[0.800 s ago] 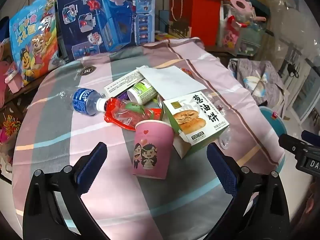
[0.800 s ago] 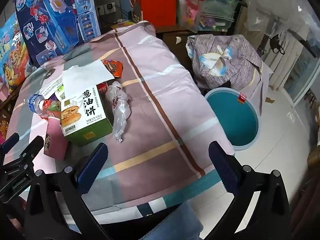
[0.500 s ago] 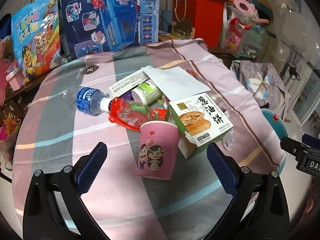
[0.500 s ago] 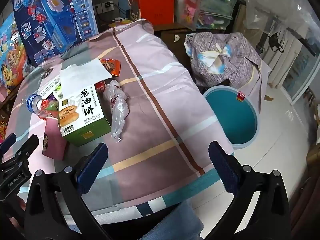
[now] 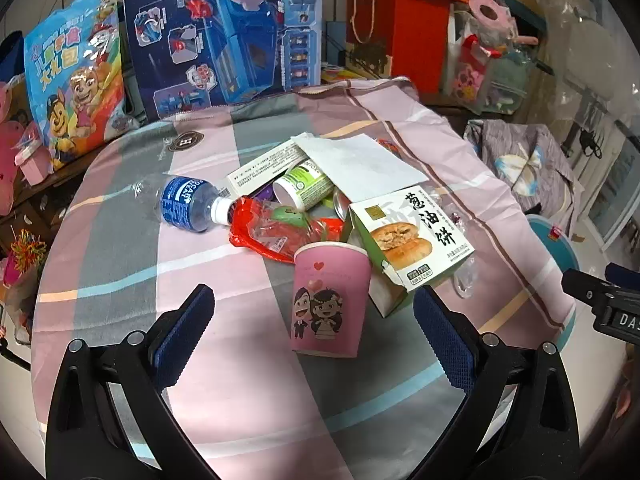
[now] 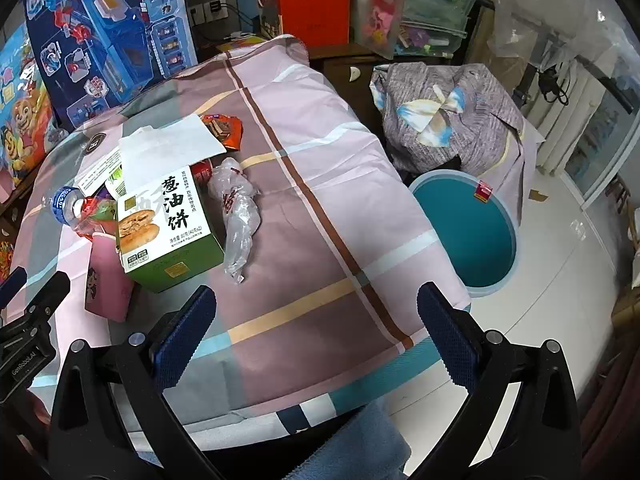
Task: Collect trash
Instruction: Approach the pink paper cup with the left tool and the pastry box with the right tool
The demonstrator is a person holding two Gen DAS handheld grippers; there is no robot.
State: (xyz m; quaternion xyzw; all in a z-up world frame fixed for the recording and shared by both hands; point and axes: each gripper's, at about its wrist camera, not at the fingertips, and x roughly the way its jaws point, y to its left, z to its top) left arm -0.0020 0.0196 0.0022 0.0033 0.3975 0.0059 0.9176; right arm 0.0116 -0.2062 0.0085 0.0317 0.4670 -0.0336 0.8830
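Hovering over the pile with both tongs spread wide and nothing between either pair. My left gripper [image 5: 314,322] points down at the pink paper cup [image 5: 330,300], which stands upright at the near edge of the heap, right in the gap between my pads but not touched yet. Leaning against it is the green-and-white pancake box [image 5: 408,240], and behind them lie the blue-labelled bottle [image 5: 186,205] on its side, a red wrapper [image 5: 276,236], a small green tub [image 5: 306,186] and a white sheet of paper [image 5: 360,160], all on the striped cloth [image 5: 120,264]. My right gripper [image 6: 316,326] hangs over the bare near edge of the cloth, well apart from the crumpled clear bag [image 6: 238,212] beside the box. Down on the floor to the right sits the teal bin [image 6: 460,220], open and waiting. So I reckon this is the very start: nothing collected, first pick lining up. Next I'd ease the left tongs down around the cup and squeeze gently, since thin paper will crush, and lift clear without knocking the box over.
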